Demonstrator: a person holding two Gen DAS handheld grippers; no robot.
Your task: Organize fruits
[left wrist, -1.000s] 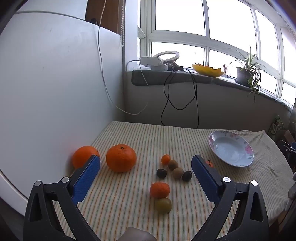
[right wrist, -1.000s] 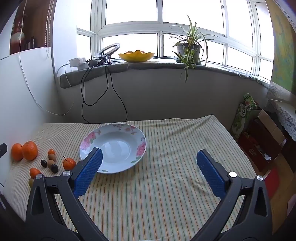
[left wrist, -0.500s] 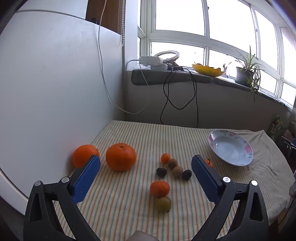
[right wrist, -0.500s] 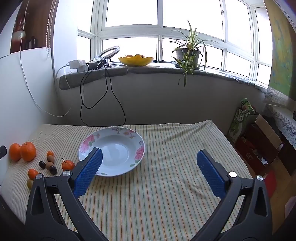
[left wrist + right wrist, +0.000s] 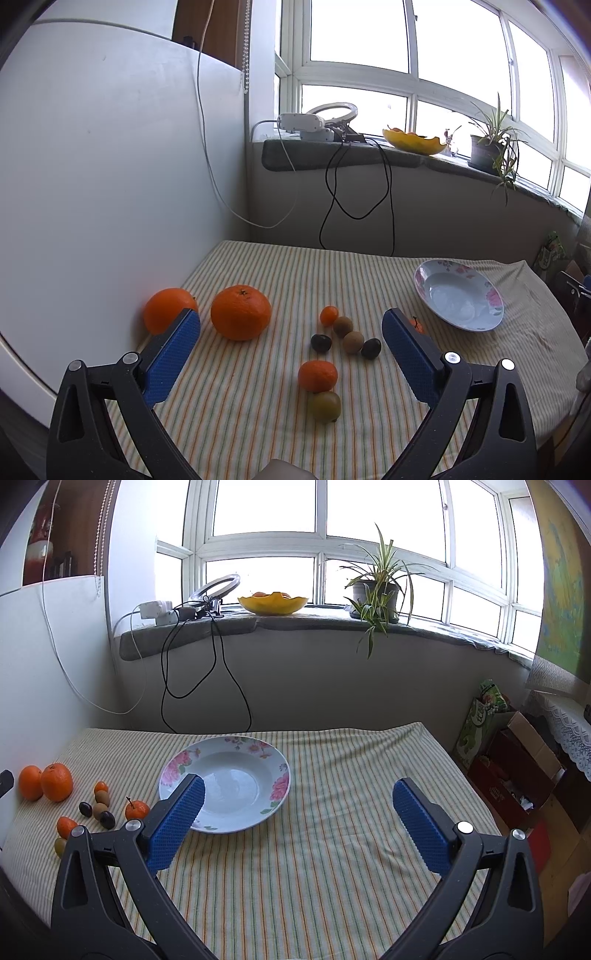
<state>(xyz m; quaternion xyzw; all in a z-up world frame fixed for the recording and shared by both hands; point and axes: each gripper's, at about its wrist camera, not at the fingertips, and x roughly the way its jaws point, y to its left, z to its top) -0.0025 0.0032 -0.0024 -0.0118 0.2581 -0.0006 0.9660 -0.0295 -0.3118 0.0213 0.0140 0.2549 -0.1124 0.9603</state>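
Observation:
Two big oranges [image 5: 241,312] [image 5: 166,308] lie at the left of the striped tablecloth, by the white panel. Right of them sits a cluster of small fruits: a mandarin [image 5: 317,375], a greenish fruit [image 5: 325,406], brown kiwis [image 5: 352,341], dark plums [image 5: 320,342] and a tiny orange one [image 5: 328,314]. My left gripper [image 5: 291,343] hangs open above this cluster, nothing between its blue pads. A flowered plate [image 5: 225,782] lies empty at mid-table. My right gripper [image 5: 295,812] is open over bare cloth just right of the plate. A stemmed mandarin [image 5: 136,809] rests near the plate's left rim.
A white panel [image 5: 92,184] walls off the table's left side. Black and white cables [image 5: 192,664] hang from the windowsill behind. On the sill stand a yellow bowl [image 5: 273,603] and a potted plant [image 5: 375,594]. Cardboard boxes [image 5: 517,771] sit on the floor at the right.
Both grippers have drifted slightly; the right view has shifted so the plate sits a little nearer its left finger. Both stay open and no fruit has moved.

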